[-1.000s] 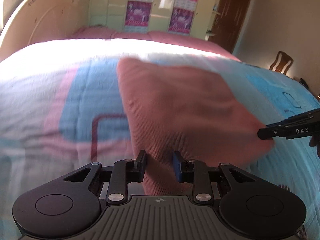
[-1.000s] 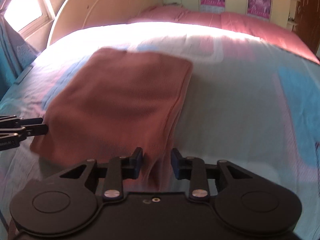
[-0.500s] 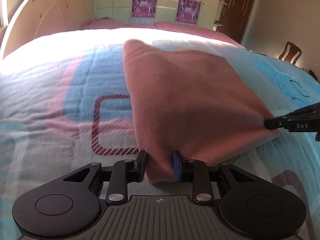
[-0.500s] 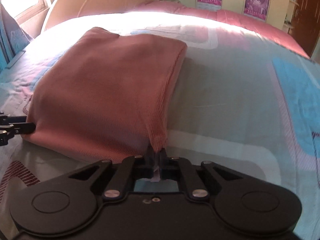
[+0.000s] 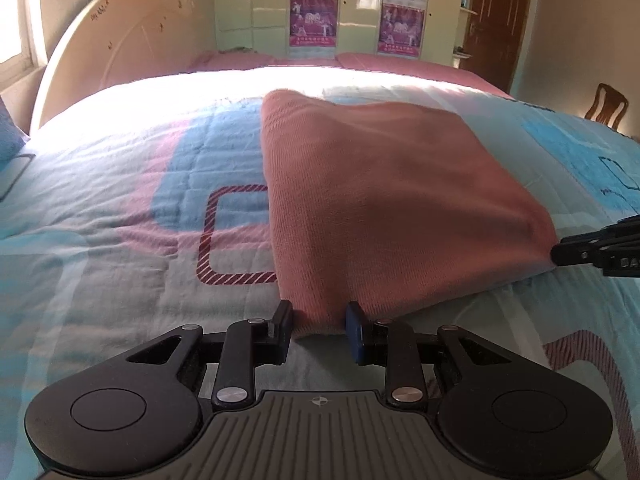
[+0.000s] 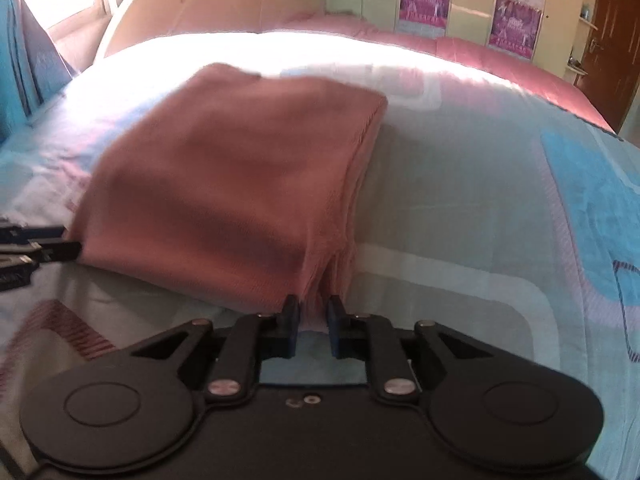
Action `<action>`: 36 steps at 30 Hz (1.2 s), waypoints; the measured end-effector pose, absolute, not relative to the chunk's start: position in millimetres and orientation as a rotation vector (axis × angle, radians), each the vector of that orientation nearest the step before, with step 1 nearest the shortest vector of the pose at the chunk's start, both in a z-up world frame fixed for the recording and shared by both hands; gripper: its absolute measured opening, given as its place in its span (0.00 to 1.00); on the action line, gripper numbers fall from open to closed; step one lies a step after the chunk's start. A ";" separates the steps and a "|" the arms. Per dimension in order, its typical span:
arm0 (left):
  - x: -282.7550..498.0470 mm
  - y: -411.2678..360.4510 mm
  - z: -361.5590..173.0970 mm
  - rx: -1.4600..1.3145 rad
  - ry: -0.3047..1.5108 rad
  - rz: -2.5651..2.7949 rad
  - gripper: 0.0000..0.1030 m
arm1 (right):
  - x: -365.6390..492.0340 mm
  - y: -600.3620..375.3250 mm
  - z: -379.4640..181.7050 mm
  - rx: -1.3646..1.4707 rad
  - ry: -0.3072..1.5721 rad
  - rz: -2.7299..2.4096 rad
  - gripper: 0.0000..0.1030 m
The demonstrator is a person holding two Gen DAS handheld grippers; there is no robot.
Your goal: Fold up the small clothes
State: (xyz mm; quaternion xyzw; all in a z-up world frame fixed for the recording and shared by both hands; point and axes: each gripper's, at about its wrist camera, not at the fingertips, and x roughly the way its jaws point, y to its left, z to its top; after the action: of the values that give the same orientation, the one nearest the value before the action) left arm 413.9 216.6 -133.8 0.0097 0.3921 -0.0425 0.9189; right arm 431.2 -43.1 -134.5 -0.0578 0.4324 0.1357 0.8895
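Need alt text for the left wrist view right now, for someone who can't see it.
The left gripper has the near corner of a folded pink garment between its fingers, on a pastel patterned bedspread. The right gripper meets the garment's right corner at the frame edge.

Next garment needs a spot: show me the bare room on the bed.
Bare quilt lies left of the pink cloth, toward the headboard, and right of it, toward the wardrobe side. Crowded: the near edge, where left tool and right tool meet its corners.
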 end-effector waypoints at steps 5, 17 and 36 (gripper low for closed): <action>386.4 205.9 -123.5 0.021 0.778 -0.060 0.42 | 395.6 -58.0 -113.9 -0.076 0.838 0.299 0.25; 282.2 177.1 -72.1 0.048 0.632 0.016 1.00 | 308.2 -70.8 -83.6 -0.139 0.719 0.184 0.99; 124.4 152.6 5.7 0.018 0.475 -0.031 1.00 | 154.0 -93.9 -10.6 -0.011 0.549 0.134 0.99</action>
State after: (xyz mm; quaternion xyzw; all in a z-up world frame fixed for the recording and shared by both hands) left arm 124.4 152.6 5.7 0.0087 0.2351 -0.0154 0.9718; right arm 154.0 -93.9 -10.6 -0.0054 0.2709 0.0662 0.9603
